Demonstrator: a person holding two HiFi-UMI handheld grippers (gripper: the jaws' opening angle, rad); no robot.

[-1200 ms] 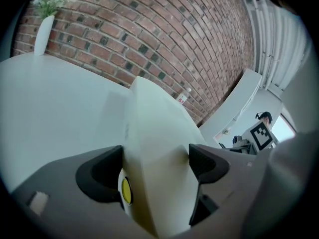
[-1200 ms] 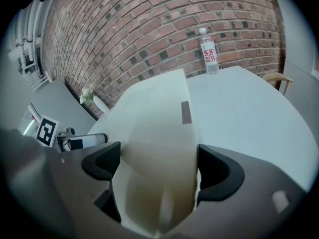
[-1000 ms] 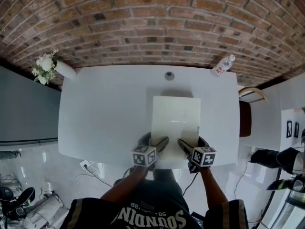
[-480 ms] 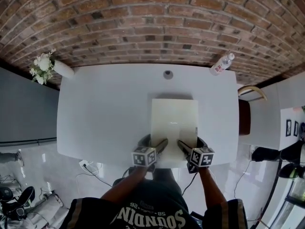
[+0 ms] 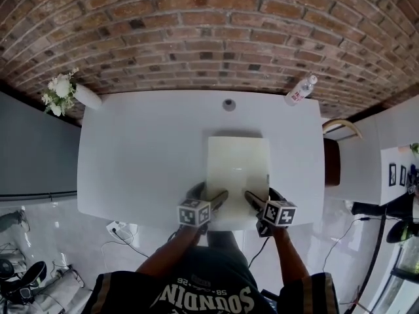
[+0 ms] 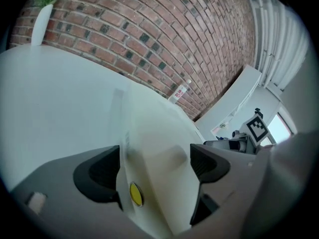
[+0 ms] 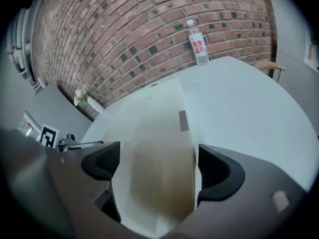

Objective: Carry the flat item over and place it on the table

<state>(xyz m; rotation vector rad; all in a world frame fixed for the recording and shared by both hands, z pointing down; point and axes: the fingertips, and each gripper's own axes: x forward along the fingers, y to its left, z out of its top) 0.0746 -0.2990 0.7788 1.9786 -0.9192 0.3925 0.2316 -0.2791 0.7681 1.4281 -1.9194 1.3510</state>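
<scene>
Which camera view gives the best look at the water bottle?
The right gripper view: the water bottle stands upright by the brick wall, its red label visible. The head view shows it small at the table's far right corner. The left gripper view shows it tiny.

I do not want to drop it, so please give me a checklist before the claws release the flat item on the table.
1. Left claw grips the flat item: ok.
2. Right claw grips it: ok.
3. Item lies flat on the table: cannot tell.
4. Bottle stands apart from the item: ok.
5. Item's near end is inside the table edge: cannot tell.
</scene>
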